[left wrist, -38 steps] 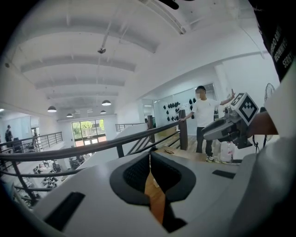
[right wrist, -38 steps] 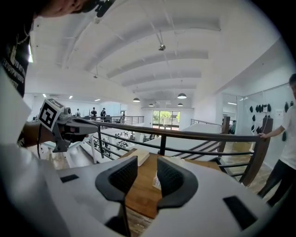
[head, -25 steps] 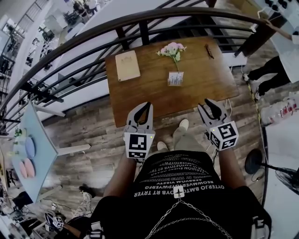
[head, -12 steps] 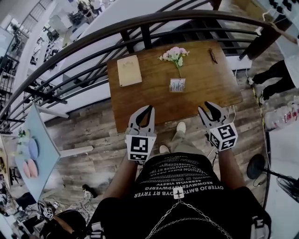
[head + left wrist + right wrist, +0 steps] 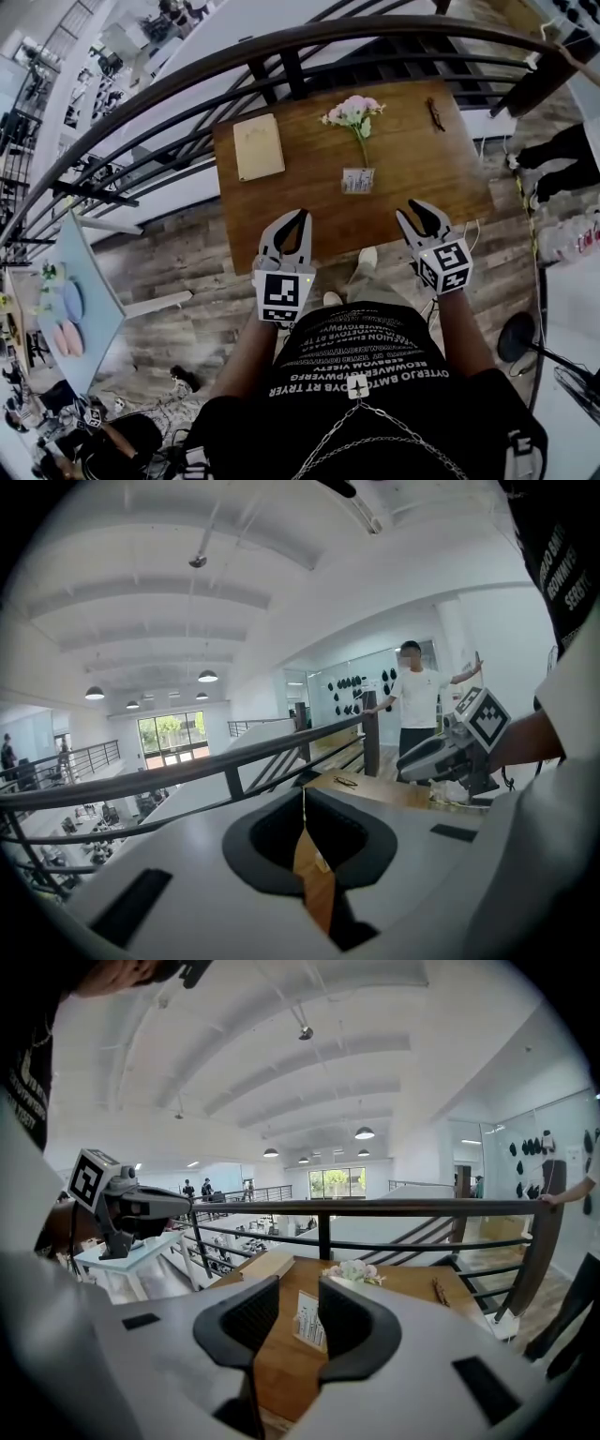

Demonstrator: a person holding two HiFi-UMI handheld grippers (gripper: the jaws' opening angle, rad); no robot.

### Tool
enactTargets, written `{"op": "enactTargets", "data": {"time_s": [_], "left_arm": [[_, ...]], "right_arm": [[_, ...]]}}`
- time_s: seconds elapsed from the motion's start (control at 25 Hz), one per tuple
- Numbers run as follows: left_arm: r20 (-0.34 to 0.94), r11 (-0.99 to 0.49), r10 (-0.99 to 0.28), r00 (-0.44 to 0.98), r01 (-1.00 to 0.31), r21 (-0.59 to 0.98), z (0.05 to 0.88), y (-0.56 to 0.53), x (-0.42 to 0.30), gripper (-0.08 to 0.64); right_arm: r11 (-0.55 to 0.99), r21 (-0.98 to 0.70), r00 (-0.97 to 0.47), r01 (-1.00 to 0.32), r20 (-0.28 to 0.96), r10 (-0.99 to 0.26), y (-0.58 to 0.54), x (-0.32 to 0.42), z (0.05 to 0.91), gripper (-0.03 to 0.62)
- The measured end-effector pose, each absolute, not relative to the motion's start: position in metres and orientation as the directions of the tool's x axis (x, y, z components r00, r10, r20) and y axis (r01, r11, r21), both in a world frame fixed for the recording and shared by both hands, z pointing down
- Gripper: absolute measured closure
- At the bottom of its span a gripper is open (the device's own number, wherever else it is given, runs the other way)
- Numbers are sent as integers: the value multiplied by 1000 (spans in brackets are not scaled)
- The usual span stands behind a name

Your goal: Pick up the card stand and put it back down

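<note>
The card stand [image 5: 357, 180], a small white upright card, stands on the brown wooden table [image 5: 281, 202] in the head view, just below a pink flower sprig [image 5: 353, 111]. My right gripper [image 5: 422, 217] hovers at the table's near edge, right of the stand, open and empty. In the right gripper view the card stand [image 5: 309, 1322] shows some way off through the gap of the right gripper [image 5: 297, 1290]. My left gripper [image 5: 293, 218] is at the near edge, left of the stand, tips together and holding nothing. In the left gripper view, the left gripper [image 5: 303, 794] leaves only a sliver of table visible.
A tan notebook [image 5: 258, 147] lies at the table's far left and a small dark object [image 5: 436, 114] at its far right. A dark curved railing [image 5: 187, 80] runs behind the table. A person's legs [image 5: 553, 155] are at the right, a light blue table [image 5: 70, 309] at the left.
The head view has drifted a little, so the table sits slightly lower and to the right. Both grippers stay by the table's near edge with their jaws unchanged.
</note>
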State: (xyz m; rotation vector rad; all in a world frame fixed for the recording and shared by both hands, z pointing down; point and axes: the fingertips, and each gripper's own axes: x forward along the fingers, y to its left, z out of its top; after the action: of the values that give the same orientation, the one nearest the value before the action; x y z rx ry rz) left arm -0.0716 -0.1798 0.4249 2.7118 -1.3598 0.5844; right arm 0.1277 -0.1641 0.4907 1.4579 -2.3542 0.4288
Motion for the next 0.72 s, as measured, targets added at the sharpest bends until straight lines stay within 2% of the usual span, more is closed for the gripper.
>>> {"op": "enactTargets", "data": {"time_s": [0.72], "left_arm": [[429, -610, -733, 527, -790, -71, 461, -236, -39, 531]], "right_arm": [[482, -172, -488, -859, 558, -671, -224, 138, 588, 454]]}}
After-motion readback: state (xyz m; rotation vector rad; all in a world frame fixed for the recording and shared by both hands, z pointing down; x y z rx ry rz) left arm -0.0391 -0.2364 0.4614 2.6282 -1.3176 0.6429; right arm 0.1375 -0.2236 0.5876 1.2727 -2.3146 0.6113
